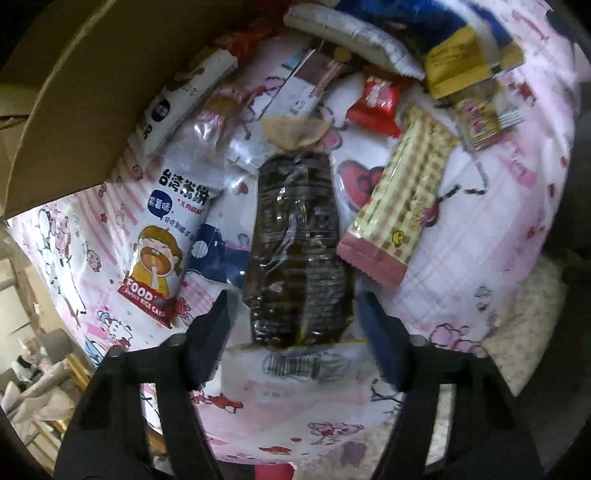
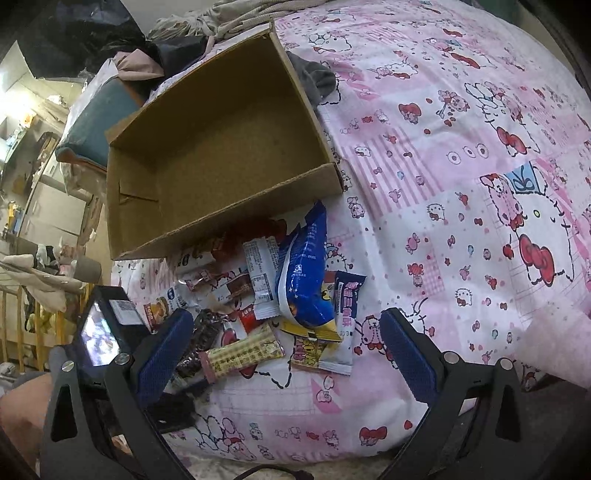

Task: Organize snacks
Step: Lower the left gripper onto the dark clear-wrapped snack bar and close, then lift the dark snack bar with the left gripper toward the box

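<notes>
A pile of snack packets lies on a pink cartoon-print bedsheet point(image 2: 461, 155) beside an empty cardboard box point(image 2: 207, 147). In the left wrist view, my left gripper point(image 1: 293, 314) is open with its fingers on either side of a dark clear-wrapped packet point(image 1: 297, 240); contact cannot be seen. Beside it lie a white rice cake packet point(image 1: 166, 236) and a checkered wafer packet point(image 1: 402, 199). My right gripper point(image 2: 284, 347) is open and empty, held above the sheet near the wafer packet point(image 2: 242, 354) and a blue bag point(image 2: 304, 273).
The box wall point(image 1: 92, 92) stands at the left of the pile. A red packet point(image 1: 376, 101), a yellow-blue bag point(image 1: 461, 62) and a white packet point(image 1: 351, 33) lie farther out. Clothes point(image 2: 192, 40) are heaped behind the box. Furniture is off the bed's left edge.
</notes>
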The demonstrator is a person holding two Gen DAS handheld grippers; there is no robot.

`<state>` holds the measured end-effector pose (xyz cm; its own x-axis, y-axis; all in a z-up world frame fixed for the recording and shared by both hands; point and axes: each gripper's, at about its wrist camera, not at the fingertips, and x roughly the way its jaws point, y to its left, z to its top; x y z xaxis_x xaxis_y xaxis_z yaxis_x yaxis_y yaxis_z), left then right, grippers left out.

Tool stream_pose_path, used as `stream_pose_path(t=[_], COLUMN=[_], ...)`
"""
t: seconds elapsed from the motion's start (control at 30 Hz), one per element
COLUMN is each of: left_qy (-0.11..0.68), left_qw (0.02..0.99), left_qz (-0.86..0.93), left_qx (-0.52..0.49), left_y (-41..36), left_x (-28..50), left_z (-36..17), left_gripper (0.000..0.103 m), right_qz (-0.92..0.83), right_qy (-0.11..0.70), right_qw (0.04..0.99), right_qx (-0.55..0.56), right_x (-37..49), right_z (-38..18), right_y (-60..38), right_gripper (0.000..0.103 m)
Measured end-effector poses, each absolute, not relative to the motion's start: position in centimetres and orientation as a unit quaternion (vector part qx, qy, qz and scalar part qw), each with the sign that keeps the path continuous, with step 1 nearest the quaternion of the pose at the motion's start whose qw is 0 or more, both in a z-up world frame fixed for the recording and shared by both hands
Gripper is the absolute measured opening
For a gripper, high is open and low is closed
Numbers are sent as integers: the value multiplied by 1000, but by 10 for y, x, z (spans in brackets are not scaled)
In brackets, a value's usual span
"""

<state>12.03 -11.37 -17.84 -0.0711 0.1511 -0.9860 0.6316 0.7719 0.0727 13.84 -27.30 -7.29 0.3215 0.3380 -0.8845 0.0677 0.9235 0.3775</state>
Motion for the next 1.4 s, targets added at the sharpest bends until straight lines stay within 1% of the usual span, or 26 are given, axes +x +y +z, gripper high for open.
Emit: stream_pose_path(t=[0.1,0.27,0.3,0.43,0.67,0.7,0.73,0.8,0.87,0.93,1.03,1.1,1.27,1.33,1.37,1.4], left_qy=[697,678,675,666,657,653,650,641,640,638,638,635,636,632,632,632], left_qw=[629,663,670,693,712,717,720,731,733,736,738,740,741,746,746,749], left_qz=[-197,-208,-210,-208,-206,-206,-204,-200,-203,-196,-196,-200,-197,-196,-192,-173], left_qx=[281,241,229,183,138,132,130,124,111,114,98,97,81,81,86,99], left_y=[-109,-93,-89,-69,-41,-36,-31,-32,-21,-24,-34,-36,-34,-38,-41,-46], left_x=[127,119,118,116,113,110,112,113,114,117,118,118,123,124,125,129], left_z=[-161,-115,-105,-73,-50,-54,-49,-49,-46,-63,-76,-75,-77,-77,-79,-83], left_gripper=[63,62,50,47,43,36,33,15,9,7,7,7,8,10,26,57], right_qz=[86,91,91,90,86,85,85,83,82,74,64,60,63,64,65,65], right_qy=[576,578,578,577,580,580,579,578,574,570,575,582,578,578,578,579], right_qw=[794,792,792,791,789,790,790,790,790,789,778,771,780,780,779,779], right_qx=[172,174,174,183,183,182,182,186,198,217,245,251,233,232,233,233], right_x=[140,141,140,139,139,138,138,138,139,140,142,142,142,141,141,141], right_z=[-73,-74,-74,-75,-76,-76,-76,-76,-75,-74,-79,-83,-79,-79,-80,-80], right_y=[-271,-270,-270,-272,-272,-272,-272,-274,-279,-287,-297,-298,-292,-291,-291,-291], right_gripper=[103,103,103,103,103,103,103,103,103,103,103,103,103,103,103,103])
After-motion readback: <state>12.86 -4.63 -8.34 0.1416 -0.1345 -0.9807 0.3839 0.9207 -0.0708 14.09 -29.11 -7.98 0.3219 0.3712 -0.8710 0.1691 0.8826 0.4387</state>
